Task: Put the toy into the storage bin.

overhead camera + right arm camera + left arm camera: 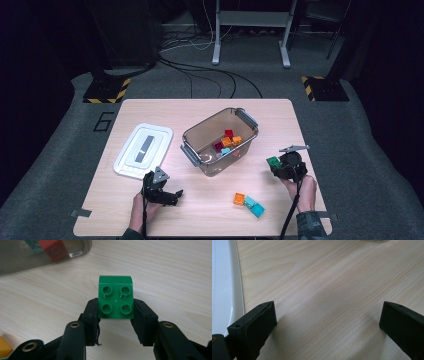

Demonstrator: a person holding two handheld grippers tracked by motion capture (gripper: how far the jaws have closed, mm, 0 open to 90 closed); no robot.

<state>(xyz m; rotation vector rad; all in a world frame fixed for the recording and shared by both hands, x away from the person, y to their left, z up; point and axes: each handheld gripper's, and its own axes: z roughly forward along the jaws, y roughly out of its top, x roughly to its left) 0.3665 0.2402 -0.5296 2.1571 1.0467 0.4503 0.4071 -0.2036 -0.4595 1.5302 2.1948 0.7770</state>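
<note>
**Green brick gripped, more bricks left on the table**

While the right gripper (276, 165) clamps a green brick (115, 297) by its two sides, the job of filling the clear bin (220, 141) looks partly done. The brick sits between the pads with its four studs facing the right gripper view's camera, over the wooden table (210, 205) to the right of the bin and not yet over it. Several bricks already lie inside the bin: red, orange and a light blue one among them. Two orange and blue bricks (249, 204) lie on the table in front of the bin, between the two hands, touching each other. By my reading, the green one goes in next and those follow. The left gripper (165, 192) is released, its jaws wide apart over bare wood with nothing between them, near the white lid (143, 150), which lies flat left of the bin and would probably go on last.
</note>
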